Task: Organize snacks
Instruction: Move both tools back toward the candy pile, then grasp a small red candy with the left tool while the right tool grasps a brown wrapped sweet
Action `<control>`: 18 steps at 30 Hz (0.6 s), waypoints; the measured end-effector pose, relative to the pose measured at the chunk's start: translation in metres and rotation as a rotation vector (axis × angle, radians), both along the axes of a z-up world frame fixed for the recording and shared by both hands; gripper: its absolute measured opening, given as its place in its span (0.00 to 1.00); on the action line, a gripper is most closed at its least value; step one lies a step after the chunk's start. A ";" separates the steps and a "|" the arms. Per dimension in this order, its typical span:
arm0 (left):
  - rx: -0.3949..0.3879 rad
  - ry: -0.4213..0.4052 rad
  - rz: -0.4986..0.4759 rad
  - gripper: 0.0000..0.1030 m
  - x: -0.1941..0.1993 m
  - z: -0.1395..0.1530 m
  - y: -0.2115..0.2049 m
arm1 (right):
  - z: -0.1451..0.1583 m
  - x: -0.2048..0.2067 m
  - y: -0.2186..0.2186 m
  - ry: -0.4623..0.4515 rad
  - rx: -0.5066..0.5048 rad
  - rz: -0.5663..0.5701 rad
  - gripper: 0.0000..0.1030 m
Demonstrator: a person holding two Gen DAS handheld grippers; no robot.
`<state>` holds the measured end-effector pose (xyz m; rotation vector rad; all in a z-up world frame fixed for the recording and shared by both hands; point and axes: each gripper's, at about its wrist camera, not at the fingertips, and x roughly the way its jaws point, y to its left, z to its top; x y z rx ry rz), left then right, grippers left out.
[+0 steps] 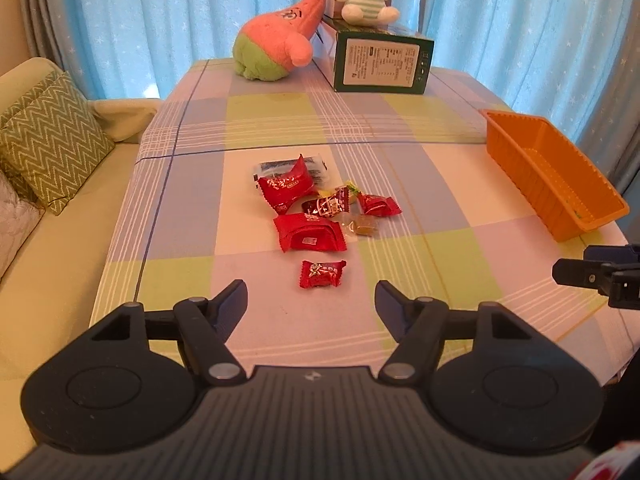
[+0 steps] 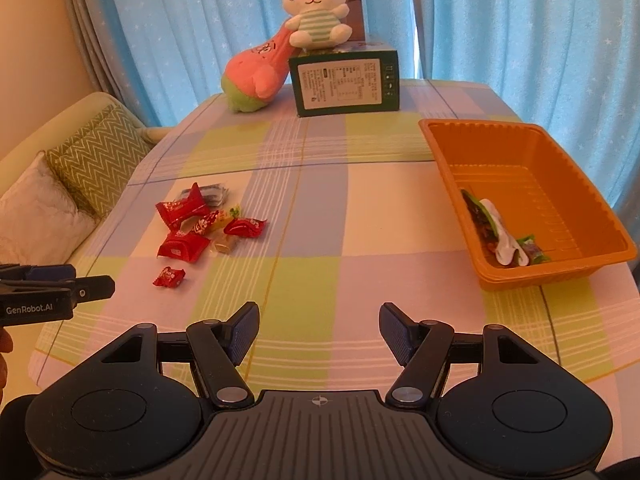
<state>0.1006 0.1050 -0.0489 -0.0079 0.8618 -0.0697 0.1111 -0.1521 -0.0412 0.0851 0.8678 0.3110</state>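
**Mia:** Snacks are lying in a little pile (image 1: pixel 320 208) in the middle of the table (image 1: pixel 400 128). Are we nearly finishing?

**Ben:** No, I think we are only starting. The orange tray (image 2: pixel 448 168) is sitting on the right side of the table, and it is holding just one or two wrappers, a green and white one (image 2: pixel 500 236). All the other snacks are waiting on the checked cloth.

**Mia:** What is the left claw (image 1: pixel 311 296) doing?

**Ben:** It is hanging open and holding nothing. A small red candy (image 1: pixel 322 274) is lying just in front of it, in line with the gap between its two fingers. Behind that candy a bigger red packet (image 1: pixel 310 236) is lying flat, and a clear-wrapped brown sweet (image 1: pixel 362 227) is sitting beside it.

**Mia:** And the right claw (image 2: pixel 319 330)?

**Ben:** It is open too, and empty. It is pointing at bare cloth, with the pile off to its left and the tray off to its right, both well apart from it.

**Mia:** So which candy is going first?

**Ben:** I am guessing the small red one, because it is the nearest.
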 end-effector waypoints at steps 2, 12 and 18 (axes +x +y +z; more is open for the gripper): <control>0.004 0.018 -0.018 0.62 0.009 -0.007 0.001 | -0.005 0.005 0.004 0.000 0.003 0.000 0.64; -0.115 0.123 -0.083 0.53 0.055 -0.048 0.008 | -0.027 0.033 0.020 0.019 -0.003 -0.003 0.64; -0.107 0.146 -0.094 0.45 0.075 -0.061 0.007 | -0.037 0.046 0.025 0.031 -0.002 -0.006 0.64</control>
